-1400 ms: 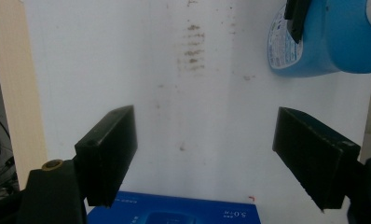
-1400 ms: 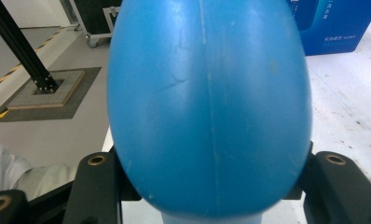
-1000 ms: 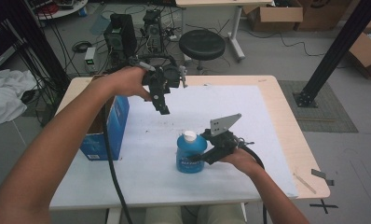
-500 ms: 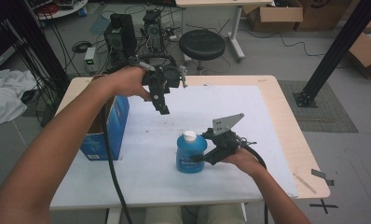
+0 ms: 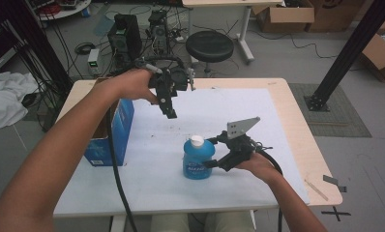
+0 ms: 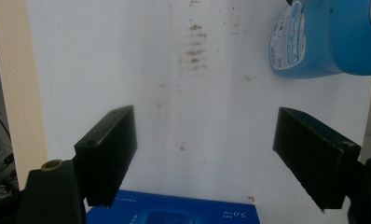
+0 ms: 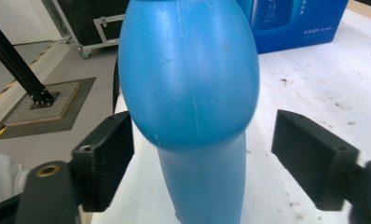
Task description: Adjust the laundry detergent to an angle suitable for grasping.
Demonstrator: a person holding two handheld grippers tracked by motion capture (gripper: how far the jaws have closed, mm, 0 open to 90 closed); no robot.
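bottle point(image 5: 198, 159) unmoved since a second ago | our right gripper point(image 5: 214, 153) still straddles it, jaws wide, no grip yet | left gripper point(image 5: 169, 102) hovers beyond bottle, wide, empty

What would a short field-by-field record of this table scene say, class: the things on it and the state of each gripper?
surface: white table, stained
bottle: blue bottle, white cap, upright near the table's front
box: blue box, at the table's left edge
left gripper: left gripper, jaws wide open, held above the table, nothing between them
right gripper: right gripper, jaws open either side of the bottle, not clamped
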